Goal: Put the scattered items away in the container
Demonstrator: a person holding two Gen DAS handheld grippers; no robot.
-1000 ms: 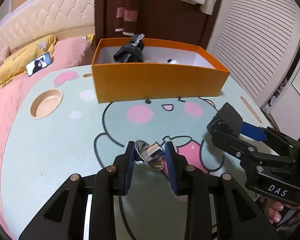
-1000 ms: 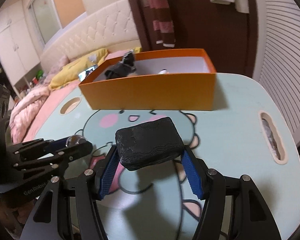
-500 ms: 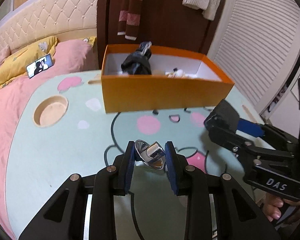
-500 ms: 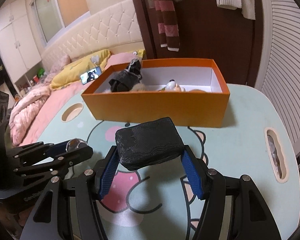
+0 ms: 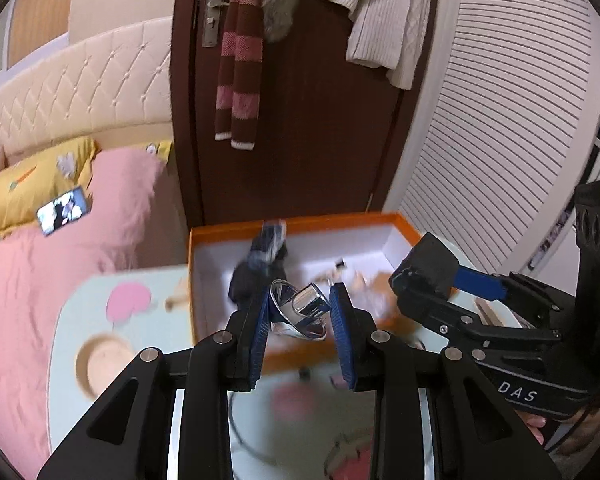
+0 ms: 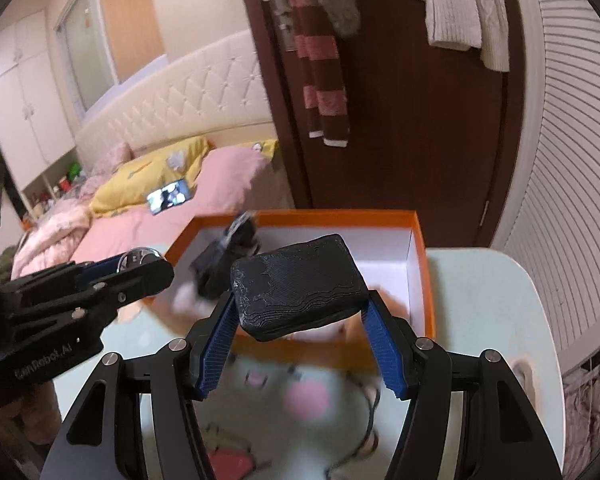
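Carrying one item in each claw, we hover at the near wall of the orange box (image 6: 418, 280), which sits on the mint-green cartoon surface (image 6: 500, 320) with its far side toward the brown door (image 5: 320, 140).

Our left claw (image 5: 302, 312) is narrowed on a shiny chrome cone-shaped piece (image 5: 300, 310), pinched across its small middle so the flared rim hangs free and cannot catch the pads. From the right wrist view that claw shows at the left, level with the box's near corner.

Our right claw (image 6: 300, 312) stands much wider, because its load is a bulky black block (image 6: 300, 286) gripped across its ends by the blue pads (image 6: 216, 344); the block rides above the near wall, over the white interior.

Inside the box a dark bundled item (image 5: 260, 268) already lies at the left, with small pale things near the middle, too blurred to name.

We judge both loads are tilted downward for release into the open right part, where bare white floor leaves room.
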